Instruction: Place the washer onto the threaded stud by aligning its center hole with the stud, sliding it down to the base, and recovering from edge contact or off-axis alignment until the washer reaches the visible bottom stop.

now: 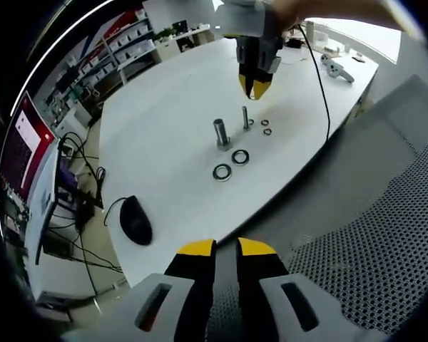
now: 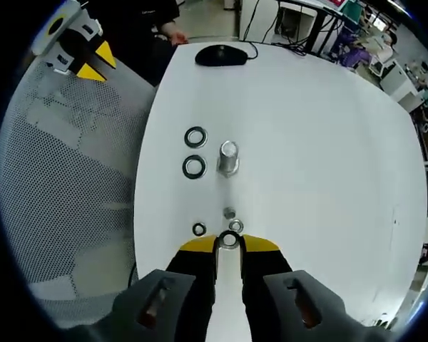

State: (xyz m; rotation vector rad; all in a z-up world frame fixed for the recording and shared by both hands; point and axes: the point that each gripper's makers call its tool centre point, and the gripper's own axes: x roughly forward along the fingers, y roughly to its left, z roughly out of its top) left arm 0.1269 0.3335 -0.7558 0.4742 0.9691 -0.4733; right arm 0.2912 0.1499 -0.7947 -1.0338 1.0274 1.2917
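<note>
White worktop (image 2: 307,142), matte, in a workshop room with shelving and benches at the far edges.

Right gripper view, near to far: the right claw (image 2: 229,244), yellow-tipped, with its tips drawn close together around a small washer (image 2: 230,240) at the worktop surface; whether the tips actually clamp the washer cannot be told. Two more small washers lie just beside it, one (image 2: 199,229) to the left, one (image 2: 236,226) just beyond. A thin threaded stud (image 2: 229,213) stands close past the claw tips, seen nearly end-on. Farther on, a thick stud (image 2: 228,158) stands upright, with two large washers (image 2: 194,167) (image 2: 195,136) flat on the worktop to its left. At the far end lies a black computer mouse (image 2: 220,55). A grey mesh chair (image 2: 64,164) sits beside the worktop edge, and the left claw (image 2: 93,60) hangs above it.

Left gripper view, near to far: the left claw (image 1: 227,248), tips almost together with a narrow gap, holding nothing, over the mesh chair. The mouse (image 1: 135,220) lies near the worktop edge. Beyond stand both studs amid the washers, the right claw (image 1: 255,88) above them, a hand (image 1: 321,11) on its body. A cable (image 1: 317,78) trails from it. A red-lit monitor (image 1: 18,146) stands to the side.
</note>
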